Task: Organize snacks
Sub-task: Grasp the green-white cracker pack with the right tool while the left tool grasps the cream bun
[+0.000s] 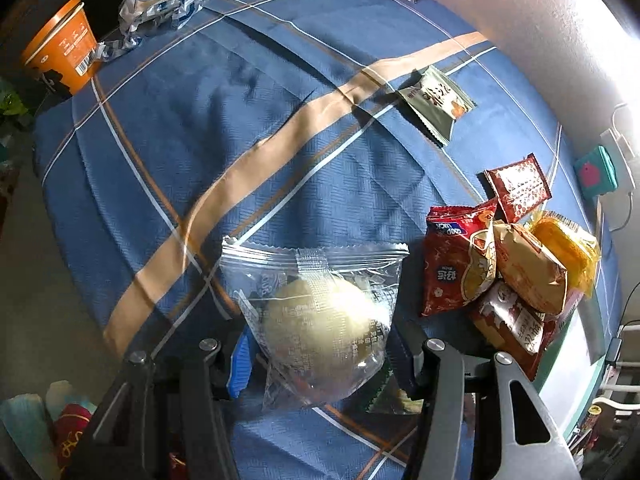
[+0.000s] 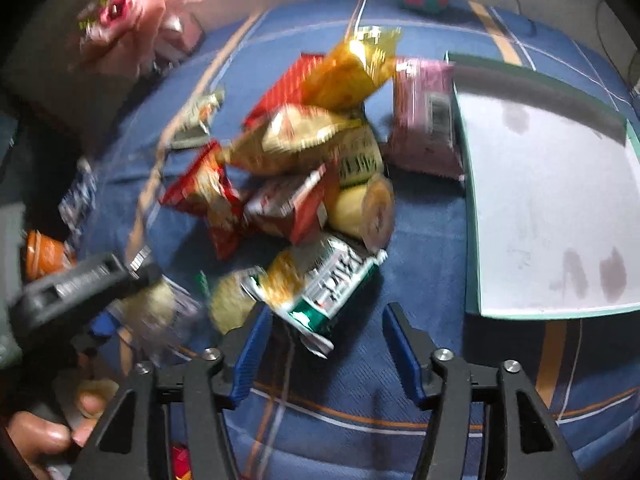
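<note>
Most snacks are sitting heaped in a pile (image 2: pixel 312 168) on the blue bed cover (image 1: pixel 224 120), beside the still-bare tray (image 2: pixel 552 208); one green packet (image 1: pixel 438 104) is lying apart. I'm pointing my left claw (image 1: pixel 320 360) steeply down, pinching a clear-bagged bun (image 1: pixel 324 320). My right claw (image 2: pixel 328 344) is hanging spread over a green-and-white packet (image 2: pixel 320 284), gripping nothing.

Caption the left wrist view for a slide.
Left gripper holds a clear-wrapped bun over the blue cloth.
</note>
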### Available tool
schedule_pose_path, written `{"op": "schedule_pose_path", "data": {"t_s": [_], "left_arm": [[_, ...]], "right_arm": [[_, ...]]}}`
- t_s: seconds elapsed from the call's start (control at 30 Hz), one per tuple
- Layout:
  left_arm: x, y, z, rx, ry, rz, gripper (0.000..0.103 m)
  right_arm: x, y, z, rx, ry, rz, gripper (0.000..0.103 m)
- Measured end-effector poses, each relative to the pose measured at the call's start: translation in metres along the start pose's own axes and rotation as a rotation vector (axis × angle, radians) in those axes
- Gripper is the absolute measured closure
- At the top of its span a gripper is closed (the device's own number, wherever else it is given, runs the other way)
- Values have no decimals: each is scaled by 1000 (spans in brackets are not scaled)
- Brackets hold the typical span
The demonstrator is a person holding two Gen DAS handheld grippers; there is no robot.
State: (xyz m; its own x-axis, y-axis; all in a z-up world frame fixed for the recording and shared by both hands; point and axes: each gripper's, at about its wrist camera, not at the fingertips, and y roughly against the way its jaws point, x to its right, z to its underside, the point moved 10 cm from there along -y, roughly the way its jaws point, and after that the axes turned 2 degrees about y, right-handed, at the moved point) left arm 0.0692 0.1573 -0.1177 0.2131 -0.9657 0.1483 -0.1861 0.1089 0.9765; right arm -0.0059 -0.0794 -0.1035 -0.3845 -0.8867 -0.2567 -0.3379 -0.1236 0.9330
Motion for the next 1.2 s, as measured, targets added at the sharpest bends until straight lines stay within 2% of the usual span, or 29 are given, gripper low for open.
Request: {"op": "schedule_pose_path", "data": {"t_s": [0.03, 0.13, 0.37, 0.53, 0.7, 0.97, 1.2], "left_arm": [[1, 1, 1, 2, -2, -1, 45], [9, 4, 2, 4, -12, -5, 45], [27, -6, 7, -2, -42, -13, 45], [43, -21, 18, -51, -65, 9, 45], [52, -30, 26, -89, -78, 19, 45], [60, -53, 34, -113, -110, -30, 44], [76, -72, 37, -111, -131, -62, 44]], "right_arm": [[0, 1, -2, 11, -10, -3, 30], [-1, -5, -11, 26, -41, 12, 30], [-5, -35, -16, -7, -67, 61, 30], [0, -46, -9, -59, -35, 127, 30], [18, -42, -5, -73, -31, 188, 30], [26, -57, 6, -135, 20, 242, 30], [18, -61, 12, -131, 42, 255, 31]]}}
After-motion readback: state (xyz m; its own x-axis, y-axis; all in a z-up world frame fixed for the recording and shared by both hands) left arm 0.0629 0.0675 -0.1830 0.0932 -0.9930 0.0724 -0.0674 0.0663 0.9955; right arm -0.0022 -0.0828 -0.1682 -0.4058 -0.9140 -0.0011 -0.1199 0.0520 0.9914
